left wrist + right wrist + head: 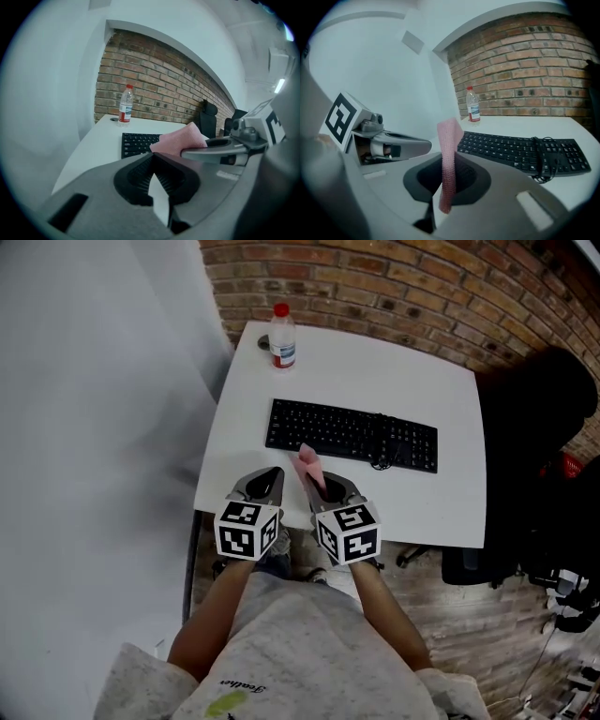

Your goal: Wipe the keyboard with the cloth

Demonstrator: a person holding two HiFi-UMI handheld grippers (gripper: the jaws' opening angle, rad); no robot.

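Observation:
A black keyboard [352, 435] lies across the middle of the white table [422, 381], with its cable bunched on its right part. My right gripper [323, 486] hovers over the table's near edge, just short of the keyboard, shut on a pink cloth [308, 468] that sticks up from its jaws. In the right gripper view the cloth [449, 159] stands upright between the jaws, with the keyboard [520, 152] beyond. My left gripper [265, 486] is beside it on the left, shut and holding nothing; its tips [152, 157] meet.
A clear water bottle with a red cap [282, 337] stands at the table's far left corner. A black office chair [534, 427] sits right of the table. A brick wall [422, 287] runs behind, and a white wall [94, 427] closes the left.

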